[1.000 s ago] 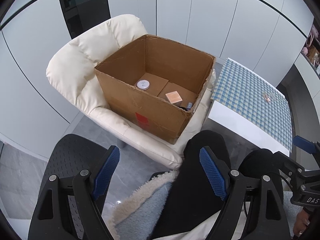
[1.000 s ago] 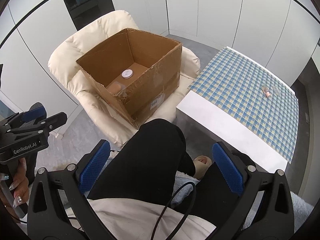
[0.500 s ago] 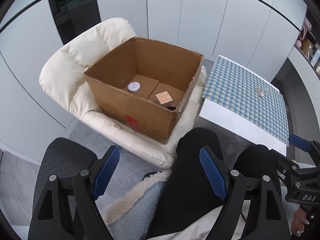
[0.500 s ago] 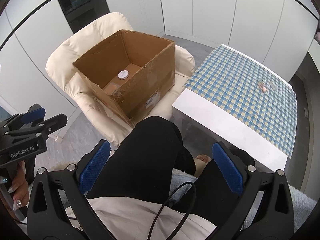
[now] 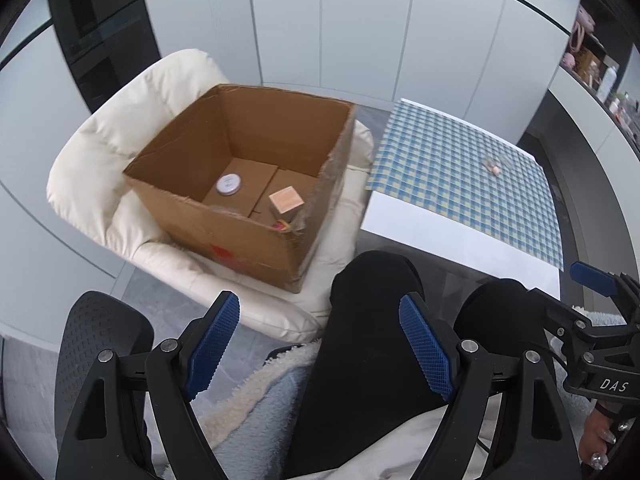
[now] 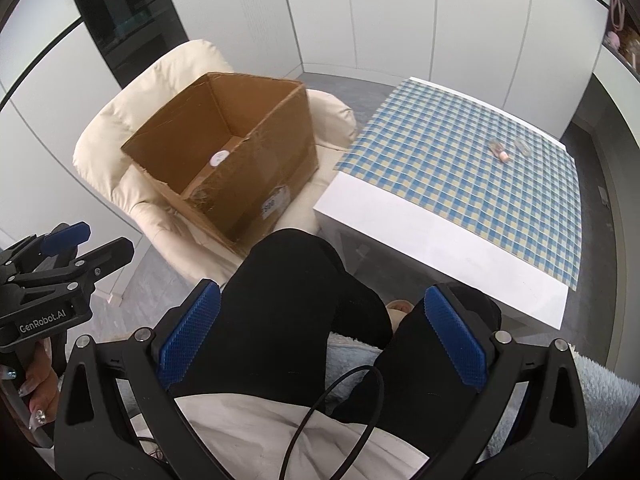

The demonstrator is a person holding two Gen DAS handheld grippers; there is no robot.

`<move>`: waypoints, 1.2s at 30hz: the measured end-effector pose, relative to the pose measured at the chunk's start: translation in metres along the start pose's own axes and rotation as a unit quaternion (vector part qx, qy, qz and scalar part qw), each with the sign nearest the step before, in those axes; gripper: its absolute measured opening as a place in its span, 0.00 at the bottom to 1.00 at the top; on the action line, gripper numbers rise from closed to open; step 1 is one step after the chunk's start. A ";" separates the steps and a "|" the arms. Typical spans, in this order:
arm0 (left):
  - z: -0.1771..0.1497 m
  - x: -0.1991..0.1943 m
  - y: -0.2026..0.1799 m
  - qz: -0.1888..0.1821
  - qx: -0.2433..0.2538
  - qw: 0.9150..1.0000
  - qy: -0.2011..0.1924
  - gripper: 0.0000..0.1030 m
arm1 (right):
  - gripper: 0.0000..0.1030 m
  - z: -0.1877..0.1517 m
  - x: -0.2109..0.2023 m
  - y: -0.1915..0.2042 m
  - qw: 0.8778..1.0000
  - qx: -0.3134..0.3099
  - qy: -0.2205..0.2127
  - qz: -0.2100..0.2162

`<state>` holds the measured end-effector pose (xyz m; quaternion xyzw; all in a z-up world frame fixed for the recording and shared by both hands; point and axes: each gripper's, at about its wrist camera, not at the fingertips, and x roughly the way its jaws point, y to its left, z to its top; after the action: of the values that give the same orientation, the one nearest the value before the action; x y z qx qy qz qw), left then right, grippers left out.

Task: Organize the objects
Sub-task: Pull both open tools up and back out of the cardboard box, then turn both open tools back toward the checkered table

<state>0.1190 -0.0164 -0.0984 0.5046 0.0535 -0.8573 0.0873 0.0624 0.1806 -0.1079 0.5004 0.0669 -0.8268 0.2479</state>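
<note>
Two grippers: left gripper (image 5: 320, 338) and right gripper (image 6: 322, 330), fingers apart, empty.
Cardboard box (image 5: 224, 236): on armchair (image 5: 100, 148).
Desk (image 6: 440, 248): small bottle (image 6: 500, 152).

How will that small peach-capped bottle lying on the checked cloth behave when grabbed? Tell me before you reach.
The small bottle lies on its side, so it probably rolls if nudged. It looks clear and smooth, possibly glass: likely slippery and breakable. Being tiny, it is probably light and may skid on the checked cloth before wide-open tongs close.

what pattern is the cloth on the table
A blue, white and pale yellow check on the tablecloth, clearest in the right wrist view.
</note>
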 end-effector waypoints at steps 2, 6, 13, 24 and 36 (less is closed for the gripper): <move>0.002 0.002 -0.008 -0.006 0.008 1.000 0.002 0.81 | 1.00 -0.002 -0.002 -0.007 1.000 0.006 -0.001 -0.005; 0.008 0.006 -0.026 -0.019 0.027 0.999 0.003 0.81 | 1.00 -0.006 -0.007 -0.023 1.000 0.022 -0.005 -0.012; 0.016 0.017 -0.064 -0.045 0.068 0.997 0.010 0.81 | 1.00 -0.017 -0.015 -0.057 0.997 0.061 -0.008 -0.037; 0.025 0.039 -0.138 -0.094 0.145 0.985 0.029 0.81 | 1.00 -0.045 -0.031 -0.121 0.987 0.142 -0.007 -0.072; 0.024 0.052 -0.201 -0.135 0.202 0.969 0.040 0.81 | 1.00 -0.083 -0.047 -0.184 0.967 0.228 -0.008 -0.115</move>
<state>0.0334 0.1709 -0.1314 0.5335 -0.0500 -0.8334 -0.1355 0.0581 0.3863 -0.1338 0.5260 -0.0678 -0.8472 0.0310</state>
